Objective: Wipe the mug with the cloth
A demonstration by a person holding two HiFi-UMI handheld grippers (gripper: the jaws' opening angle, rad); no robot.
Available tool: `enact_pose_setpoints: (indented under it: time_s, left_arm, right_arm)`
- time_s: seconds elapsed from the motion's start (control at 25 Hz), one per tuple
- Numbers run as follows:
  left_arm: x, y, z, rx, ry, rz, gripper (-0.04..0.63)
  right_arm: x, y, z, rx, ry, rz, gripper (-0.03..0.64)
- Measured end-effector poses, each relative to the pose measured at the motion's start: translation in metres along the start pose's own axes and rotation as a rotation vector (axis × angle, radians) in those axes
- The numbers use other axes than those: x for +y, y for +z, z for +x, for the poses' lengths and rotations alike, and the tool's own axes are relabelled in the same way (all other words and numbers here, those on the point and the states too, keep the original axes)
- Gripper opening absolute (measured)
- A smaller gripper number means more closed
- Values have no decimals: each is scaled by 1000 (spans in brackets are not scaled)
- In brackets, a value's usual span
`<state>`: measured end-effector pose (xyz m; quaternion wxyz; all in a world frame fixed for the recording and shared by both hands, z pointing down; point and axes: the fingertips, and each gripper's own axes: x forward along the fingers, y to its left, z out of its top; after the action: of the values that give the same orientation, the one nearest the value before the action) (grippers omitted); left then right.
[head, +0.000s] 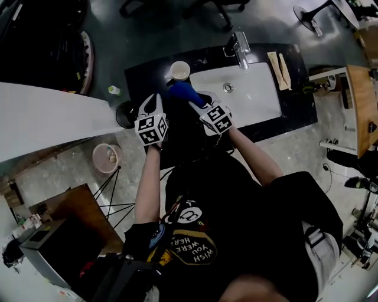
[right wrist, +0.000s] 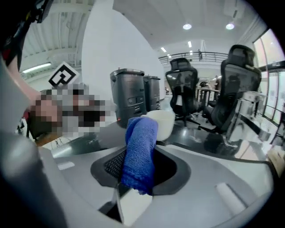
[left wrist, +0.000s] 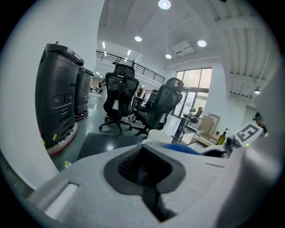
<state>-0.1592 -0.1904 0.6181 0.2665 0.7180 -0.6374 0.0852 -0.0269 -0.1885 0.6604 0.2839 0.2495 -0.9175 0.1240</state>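
Pinched the blue cloth (right wrist: 140, 151) upright in the right gripper (head: 193, 101), bunched ready for wiping. Held the left gripper (head: 155, 101) at nine o'clock, jaws together and empty, probably spare for steadying. Left the mug (head: 179, 71) untouched on the counter (head: 147, 76) at twelve o'clock.

Left gripper (head: 155, 100), right gripper (head: 196, 105): both closed

Recessed ceiling lights (left wrist: 164, 4) and a bright window (left wrist: 194, 84) light the room evenly; the head view is dimmer, both gripper views bend and vignette at their edges, and the cloth (right wrist: 140, 151) is sharp.
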Motion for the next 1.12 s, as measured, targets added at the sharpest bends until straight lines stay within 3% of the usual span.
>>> enact_pose_setpoints:
  time_s: [0.16,0.28,0.4,0.52,0.8,1.0,1.12]
  left_arm:
    - [15,35,42,-47,-3,-39,3]
    - [17,53,74,-39,-42,-2,3]
    - [9,52,98,-8,-80,17,3]
    - [5,44,115,15,-83,-6,3]
    - [-17,27,127,50,-152,-73,3]
    - [-19,31,124,38,-162,-64,3]
    - [-21,34,123,31,-166,-61,3]
  right_arm:
    - [-86,-9,-52,-58,-216,164,144]
    - [-128,-1,-37,-32,-288,185,146]
    - [-138,5,6,45,-267,116,146]
    - [-117,7,35,105,-191,-8,147]
    - [-38,-12,-2,109,-27,-281,146]
    - [-100,-9,-14,86,-178,-109,144]
    - [-128,8,7,82,-221,-97,144]
